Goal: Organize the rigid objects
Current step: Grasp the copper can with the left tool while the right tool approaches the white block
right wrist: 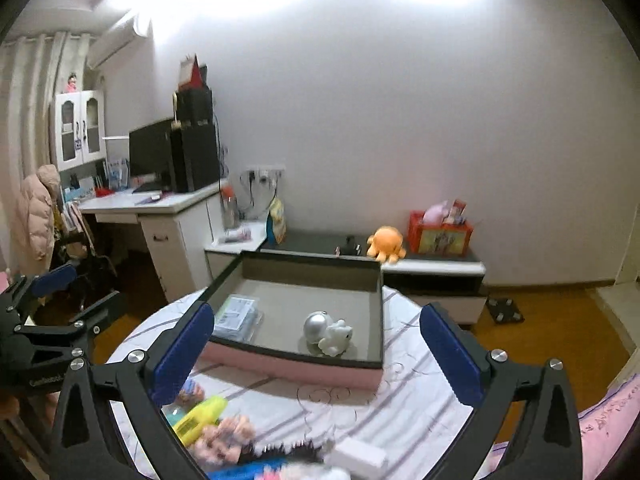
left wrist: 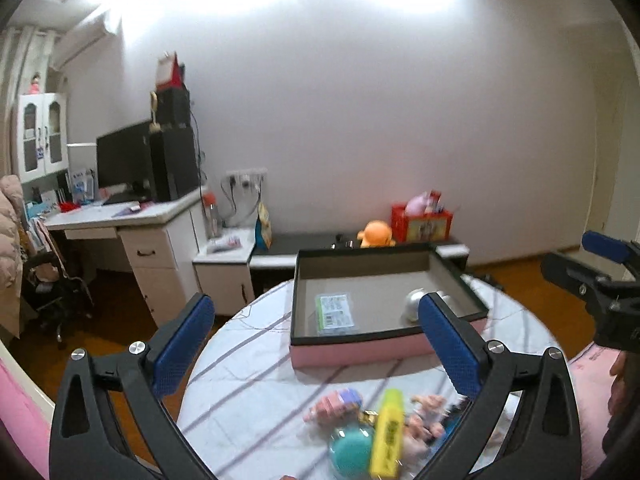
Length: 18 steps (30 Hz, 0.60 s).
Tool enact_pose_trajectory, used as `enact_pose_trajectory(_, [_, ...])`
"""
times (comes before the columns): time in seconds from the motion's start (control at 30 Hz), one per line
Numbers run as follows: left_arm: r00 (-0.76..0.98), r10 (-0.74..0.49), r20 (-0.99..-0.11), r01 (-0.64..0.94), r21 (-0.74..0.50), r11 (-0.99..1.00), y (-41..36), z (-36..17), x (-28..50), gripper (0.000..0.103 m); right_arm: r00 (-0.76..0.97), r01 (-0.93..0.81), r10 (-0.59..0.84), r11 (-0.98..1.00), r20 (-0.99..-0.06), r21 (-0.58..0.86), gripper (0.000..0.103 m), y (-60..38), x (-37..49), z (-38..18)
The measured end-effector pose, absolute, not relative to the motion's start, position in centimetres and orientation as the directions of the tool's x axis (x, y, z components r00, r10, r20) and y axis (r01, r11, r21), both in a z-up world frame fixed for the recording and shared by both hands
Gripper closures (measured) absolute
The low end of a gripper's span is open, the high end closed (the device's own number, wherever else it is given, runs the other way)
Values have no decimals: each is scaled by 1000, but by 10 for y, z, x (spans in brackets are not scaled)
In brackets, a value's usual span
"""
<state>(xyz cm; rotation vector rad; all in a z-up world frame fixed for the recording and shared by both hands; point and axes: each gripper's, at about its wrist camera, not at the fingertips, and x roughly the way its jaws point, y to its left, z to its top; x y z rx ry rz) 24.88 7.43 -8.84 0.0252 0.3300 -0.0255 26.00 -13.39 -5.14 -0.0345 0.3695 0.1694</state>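
Observation:
A shallow pink box (left wrist: 360, 350) (right wrist: 288, 370) with a grey floor sits at the far side of the round table (left wrist: 248, 360) (right wrist: 416, 392). Inside lie a flat green-labelled packet (left wrist: 334, 313) (right wrist: 238, 316) and a silver-and-white figurine (right wrist: 326, 334) (left wrist: 414, 302). Near the table's front lies a blurred heap of small things: a yellow highlighter (left wrist: 386, 432) (right wrist: 200, 418), a teal ball (left wrist: 350, 454), pink dolls (left wrist: 334, 402), a white block (right wrist: 360, 458). My left gripper (left wrist: 316, 344) and right gripper (right wrist: 316, 352) both hover above the table, open, nothing between the blue pads.
A white desk (left wrist: 132, 216) with a monitor stands at the left. A low cabinet (right wrist: 432, 266) behind the table carries an orange plush octopus (right wrist: 386, 243) and a red box (right wrist: 440, 236). A pink bedcover (right wrist: 608, 432) borders the table's right side.

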Motion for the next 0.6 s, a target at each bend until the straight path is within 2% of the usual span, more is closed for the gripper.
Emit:
enact_pose_trajectory(0.17, [964,-18,-264,23,18,1000,62,-92,196,0,955,-111,94,993,-281,-46,0,-134,195,-59])
enact_pose_trajectory(0.33, [972,-26,-235,43,68,997,44,-98,167,0,963,-83,69,996,-262,-43,0,-135,163,-70])
enact_pose_trajectory(0.6, [965,-24,-260,51,98,994,23,-114,146,0,950,-68,64,998,-306,-2,0,-148,142,-91])
